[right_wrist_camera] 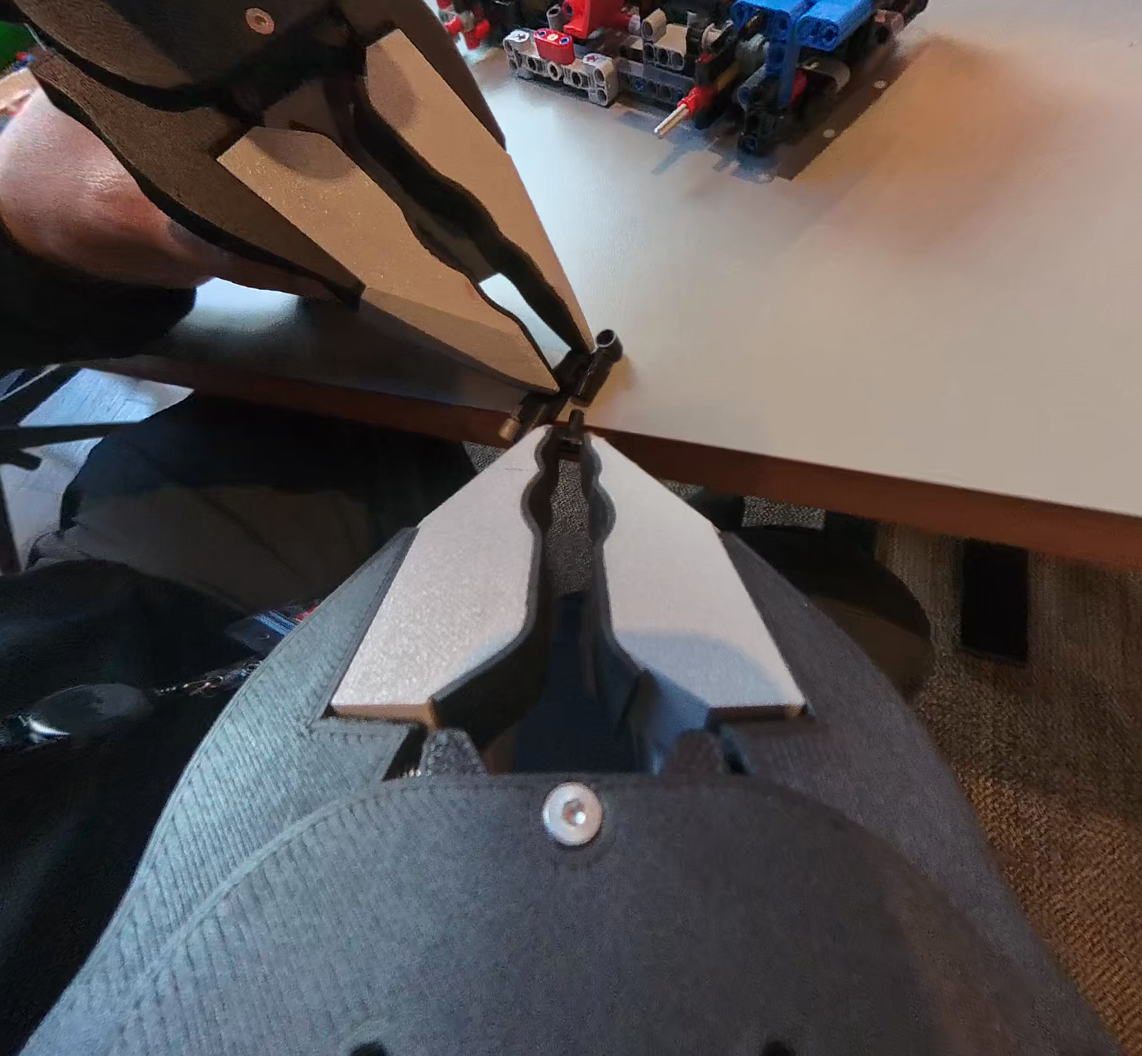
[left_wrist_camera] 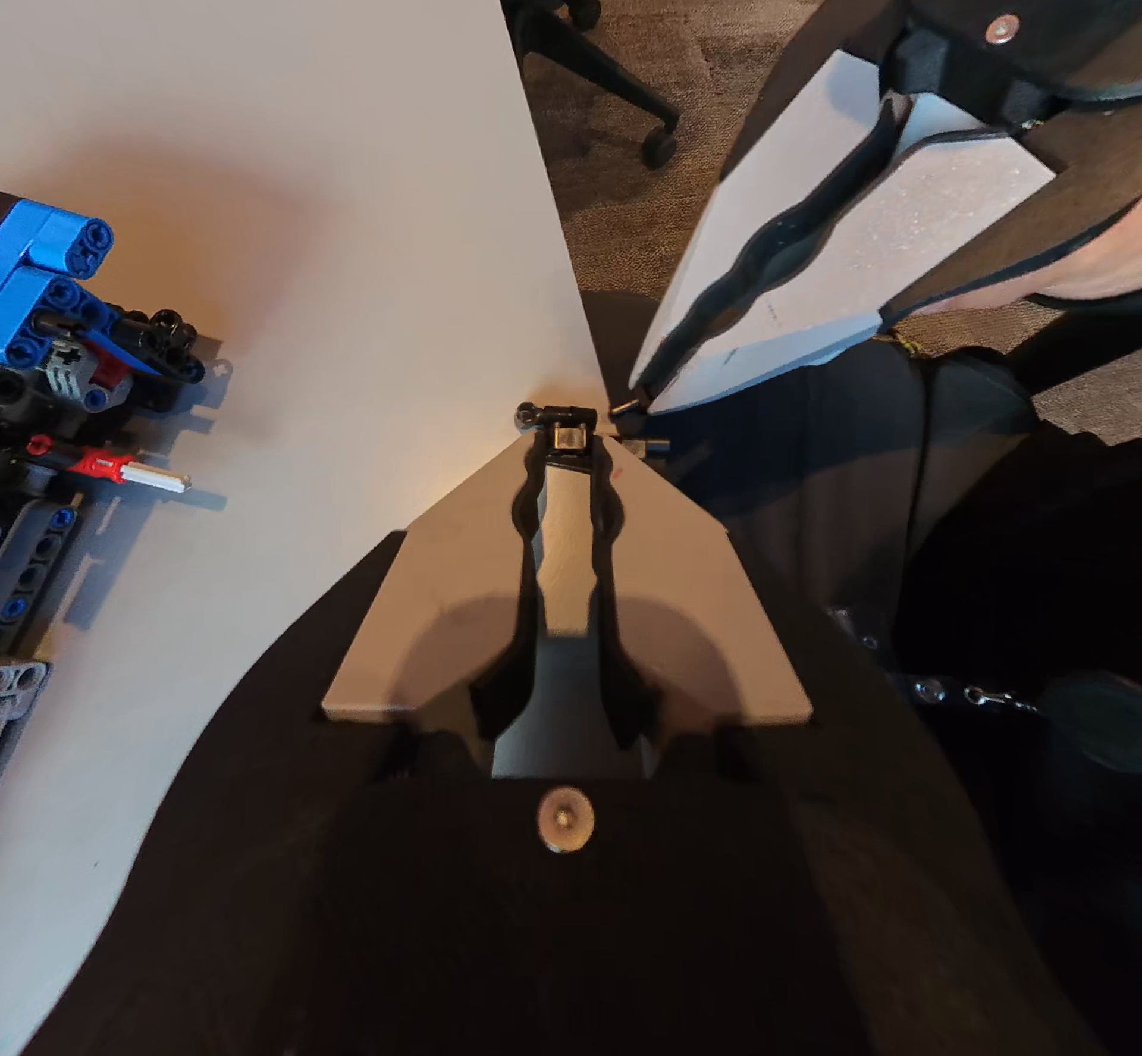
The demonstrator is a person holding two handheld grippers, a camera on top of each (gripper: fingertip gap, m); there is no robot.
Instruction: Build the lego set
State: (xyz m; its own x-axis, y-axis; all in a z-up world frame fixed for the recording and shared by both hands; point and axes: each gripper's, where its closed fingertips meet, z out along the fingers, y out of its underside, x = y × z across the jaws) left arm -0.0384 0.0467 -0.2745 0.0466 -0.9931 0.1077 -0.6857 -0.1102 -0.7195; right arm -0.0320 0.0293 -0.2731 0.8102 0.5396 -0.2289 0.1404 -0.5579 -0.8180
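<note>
My left gripper [left_wrist_camera: 568, 450] is shut on a small black connector piece [left_wrist_camera: 559, 417] and holds it at the table's near edge. The piece's ends stick out on both sides of the fingertips. My right gripper [right_wrist_camera: 571, 440] is shut on a tiny black pin [right_wrist_camera: 573, 428], whose tip sits just under the connector [right_wrist_camera: 594, 364]. The two grippers meet tip to tip; the right one [left_wrist_camera: 636, 403] enters the left wrist view from the upper right, and the left one [right_wrist_camera: 565, 374] enters the right wrist view from the upper left. The partly built blue, black and red lego model [right_wrist_camera: 710, 25] stands farther back on the table.
The white table [right_wrist_camera: 865, 315] has a brown front edge just below the grippers. The model [left_wrist_camera: 55, 334] lies at the far left in the left wrist view. An office chair base [left_wrist_camera: 593, 62] stands on the carpet beyond the table edge. A hand [right_wrist_camera: 80, 204] holds the left gripper. Only a small space, under 4 cm, lies between the two pairs of fingers.
</note>
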